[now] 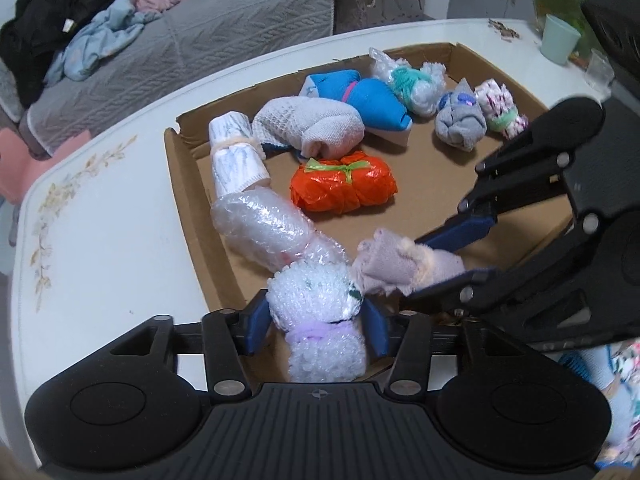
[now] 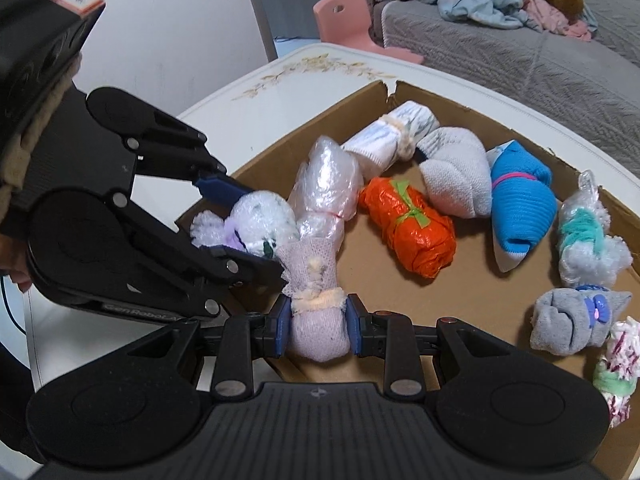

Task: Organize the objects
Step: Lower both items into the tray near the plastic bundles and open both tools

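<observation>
A shallow cardboard box [image 1: 188, 184] [image 2: 376, 92] on a white table holds several rolled, tied bundles. At its near corner lies a white bubble-wrap bundle [image 1: 316, 304] [image 2: 260, 220] with a purple tie. My left gripper [image 1: 316, 320] [image 2: 260, 232] stands around it, open, with a small gap at the pads. My right gripper [image 2: 316, 328] [image 1: 412, 270] is shut on a pale lilac sock roll [image 2: 316, 332] [image 1: 392, 268] with a cream tie, low over the box floor beside the white bundle. An orange plastic bundle [image 1: 344, 186] [image 2: 408, 228] lies mid-box.
Along the box's left and far sides lie a clear bubble-wrap roll [image 1: 260, 228], a white sock roll [image 1: 236, 152], a white knit roll [image 1: 312, 128], a blue one [image 1: 360, 100] and a grey one [image 1: 460, 120]. A green cup [image 1: 560, 44] stands on the table [image 1: 100, 220]. A sofa [image 1: 200, 40] is beyond.
</observation>
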Motion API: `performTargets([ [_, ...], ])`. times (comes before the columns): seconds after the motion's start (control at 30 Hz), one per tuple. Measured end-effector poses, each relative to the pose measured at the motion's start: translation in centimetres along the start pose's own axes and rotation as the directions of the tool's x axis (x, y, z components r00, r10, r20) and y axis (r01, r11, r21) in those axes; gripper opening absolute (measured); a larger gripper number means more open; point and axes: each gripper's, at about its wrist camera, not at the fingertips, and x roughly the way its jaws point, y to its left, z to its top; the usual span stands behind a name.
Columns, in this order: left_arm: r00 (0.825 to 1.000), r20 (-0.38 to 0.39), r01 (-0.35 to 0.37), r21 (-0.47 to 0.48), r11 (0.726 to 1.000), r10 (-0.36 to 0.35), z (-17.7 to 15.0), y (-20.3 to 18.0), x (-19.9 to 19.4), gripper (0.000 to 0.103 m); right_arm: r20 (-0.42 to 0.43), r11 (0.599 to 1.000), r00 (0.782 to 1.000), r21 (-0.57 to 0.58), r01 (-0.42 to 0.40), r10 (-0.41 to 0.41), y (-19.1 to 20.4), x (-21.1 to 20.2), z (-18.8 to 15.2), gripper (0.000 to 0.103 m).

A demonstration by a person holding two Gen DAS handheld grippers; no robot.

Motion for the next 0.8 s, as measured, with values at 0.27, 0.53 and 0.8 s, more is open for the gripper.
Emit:
performTargets([
  [0.27,1.0,-0.006,-0.024,0.012,1.0,0.024,0.3,-0.4,-0.7,0.068,0.004,0.999,1.0,-0.031,-0.009,0.009,0.4,-0.9,-0.5,0.03],
  [0.53,1.0,0.002,-0.006,-0.002,1.0,0.006,0.4,-0.3,-1.0,0.073,0.001,0.999,1.0,-0.046,-0.011,0.011,0.0,-1.0,-0.1,0.037],
  [0.8,1.0,0.012,-0.019,0.01,1.0,0.019,0.6,-0.6,-1.5,0.078,0.004,0.998,1.0,-0.065,-0.001,0.001,0.1,-0.8,0.4,0.039],
])
